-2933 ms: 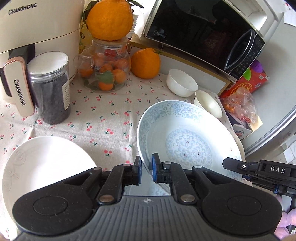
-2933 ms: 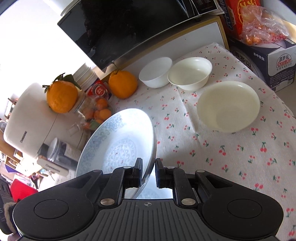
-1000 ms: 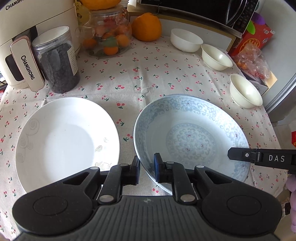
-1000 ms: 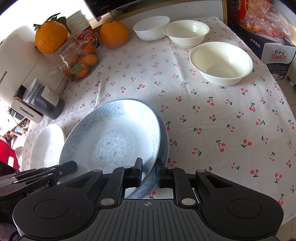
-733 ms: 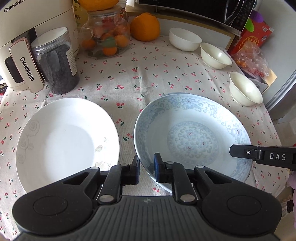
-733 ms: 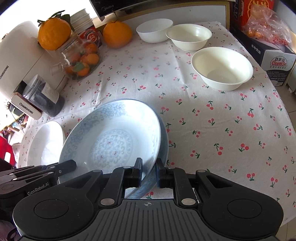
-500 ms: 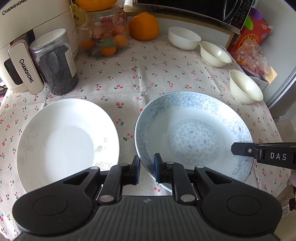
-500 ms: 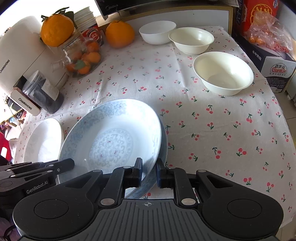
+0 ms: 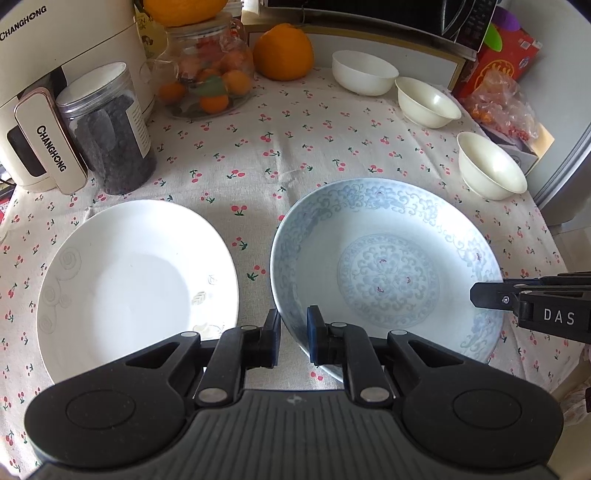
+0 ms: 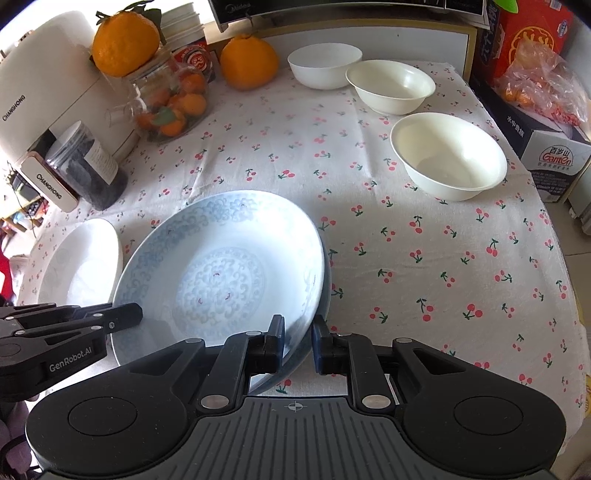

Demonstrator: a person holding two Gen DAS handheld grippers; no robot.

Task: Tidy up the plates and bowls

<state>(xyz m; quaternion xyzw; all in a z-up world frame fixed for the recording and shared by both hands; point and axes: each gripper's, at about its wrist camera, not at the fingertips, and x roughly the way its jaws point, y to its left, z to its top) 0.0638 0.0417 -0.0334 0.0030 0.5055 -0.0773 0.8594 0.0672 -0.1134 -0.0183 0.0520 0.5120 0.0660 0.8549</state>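
A blue-patterned plate [image 9: 388, 273] lies low over the cherry-print tablecloth [image 9: 280, 155], to the right of a white plate [image 9: 136, 280]. My left gripper [image 9: 293, 338] is shut on the blue plate's near-left rim. My right gripper [image 10: 298, 343] is shut on the blue plate's [image 10: 221, 280] near-right rim. There a second bluish rim [image 10: 325, 280] shows just beneath the blue plate. Each gripper's fingers reach into the other's view from the side. Three white bowls [image 10: 325, 64] [image 10: 389, 85] [image 10: 448, 155] stand apart along the far right. The white plate [image 10: 81, 266] is half hidden behind the blue one.
At the back left stand a white appliance [image 9: 55, 74], a dark-filled jar [image 9: 110, 136] and a glass jar of small oranges [image 9: 210, 74]. A large orange [image 9: 282, 51] and a microwave [image 9: 388, 14] are at the back. Boxes and a bag [image 10: 543, 85] crowd the right edge.
The blue plate was held up in front of the microwave and has come down beside the white plate. Over the last second it barely shifted. Both grippers kept their hold.
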